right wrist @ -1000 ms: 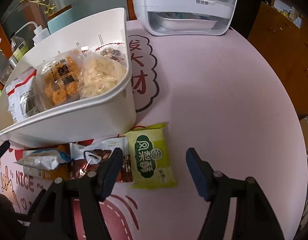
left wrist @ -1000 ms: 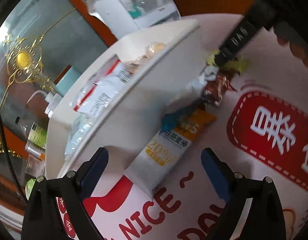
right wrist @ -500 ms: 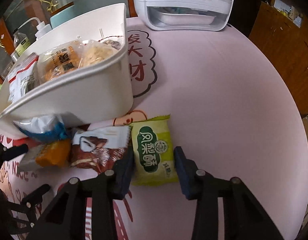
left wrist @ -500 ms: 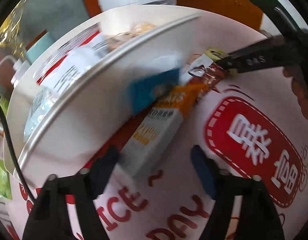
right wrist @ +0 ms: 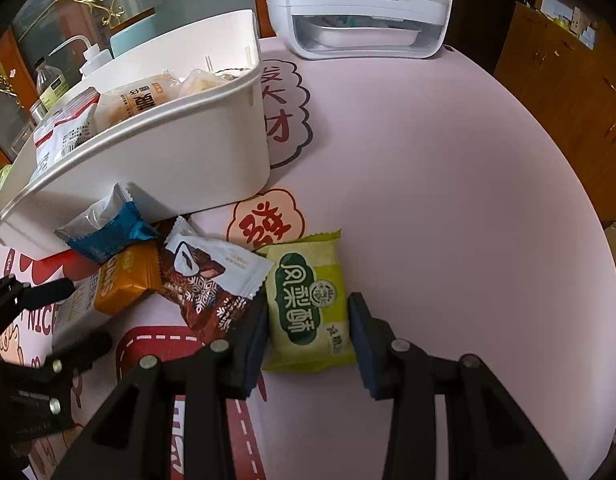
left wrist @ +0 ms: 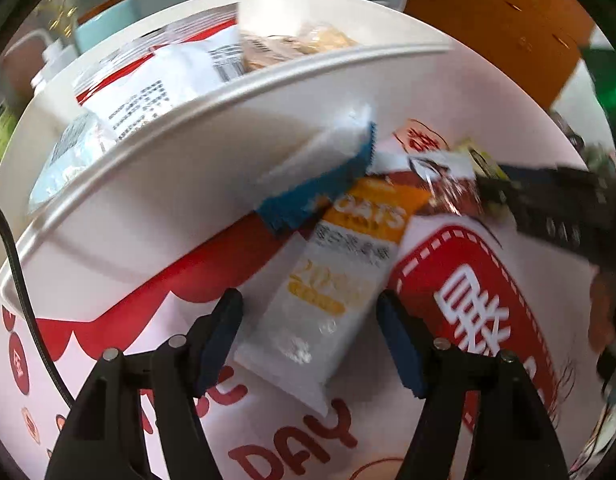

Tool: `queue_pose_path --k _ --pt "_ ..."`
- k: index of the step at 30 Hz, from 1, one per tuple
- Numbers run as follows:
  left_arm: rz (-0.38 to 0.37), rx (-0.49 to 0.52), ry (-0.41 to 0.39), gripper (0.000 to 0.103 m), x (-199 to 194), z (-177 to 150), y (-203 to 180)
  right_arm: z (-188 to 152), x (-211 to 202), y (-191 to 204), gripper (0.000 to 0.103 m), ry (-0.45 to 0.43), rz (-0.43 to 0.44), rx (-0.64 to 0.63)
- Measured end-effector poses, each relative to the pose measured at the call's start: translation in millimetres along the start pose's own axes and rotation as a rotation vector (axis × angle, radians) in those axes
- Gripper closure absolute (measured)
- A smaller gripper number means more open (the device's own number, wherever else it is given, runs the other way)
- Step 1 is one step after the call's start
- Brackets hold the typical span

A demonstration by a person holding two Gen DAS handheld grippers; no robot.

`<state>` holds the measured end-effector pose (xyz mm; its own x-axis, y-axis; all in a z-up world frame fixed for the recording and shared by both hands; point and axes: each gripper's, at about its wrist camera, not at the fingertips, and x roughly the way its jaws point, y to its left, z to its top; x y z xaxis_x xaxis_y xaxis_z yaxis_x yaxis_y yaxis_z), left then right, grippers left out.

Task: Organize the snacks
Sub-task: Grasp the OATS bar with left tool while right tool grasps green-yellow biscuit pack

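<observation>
A white bin [right wrist: 179,160] on the pink table holds several snack packs. In front of it lie a blue pack [right wrist: 107,228], an orange-and-white oats bar [right wrist: 111,284], a brown chocolate pack [right wrist: 211,280] and a green pastry pack [right wrist: 308,300]. My right gripper [right wrist: 308,328] has its pads against both sides of the green pack, which rests on the table. My left gripper [left wrist: 312,328] is open, with the near end of the oats bar [left wrist: 336,280] between its fingers, not touching. The left gripper also shows in the right wrist view [right wrist: 63,320].
A white appliance [right wrist: 364,8] stands at the table's far edge. A squeeze bottle [right wrist: 91,56] and a teal container [right wrist: 135,36] stand behind the bin. Wooden cabinets [right wrist: 568,92] are at the right. The table mat has red printed patches [left wrist: 468,300].
My right gripper has moved down onto the green pack and narrowed around it. My left gripper has moved forward so that the oats bar's end lies between its fingers.
</observation>
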<state>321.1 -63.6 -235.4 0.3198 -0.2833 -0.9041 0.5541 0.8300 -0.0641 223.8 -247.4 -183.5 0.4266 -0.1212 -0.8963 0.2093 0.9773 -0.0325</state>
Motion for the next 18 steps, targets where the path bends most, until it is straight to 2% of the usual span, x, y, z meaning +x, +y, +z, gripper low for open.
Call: queue_pose_path --k 5,8,10,14,18 --pt "0.008 -0.017 0.018 0.035 10 12 -3 7 5 -2 0.064 0.000 0.009 0.011" --pt "0.022 0.007 0.015 0.057 14 21 -14 6 4 -1 0.065 -0.003 0.019 0.011" --pt "0.006 0.001 0.020 0.063 15 23 -22 3 2 -2 0.065 -0.004 0.033 0.018" --pt "0.002 -0.030 0.014 0.065 9 15 -30 -3 -3 -7 0.065 0.002 0.076 0.051" --pt "-0.033 -0.079 0.002 0.066 -4 4 -29 -11 -16 -11 0.065 -0.006 0.110 0.080"
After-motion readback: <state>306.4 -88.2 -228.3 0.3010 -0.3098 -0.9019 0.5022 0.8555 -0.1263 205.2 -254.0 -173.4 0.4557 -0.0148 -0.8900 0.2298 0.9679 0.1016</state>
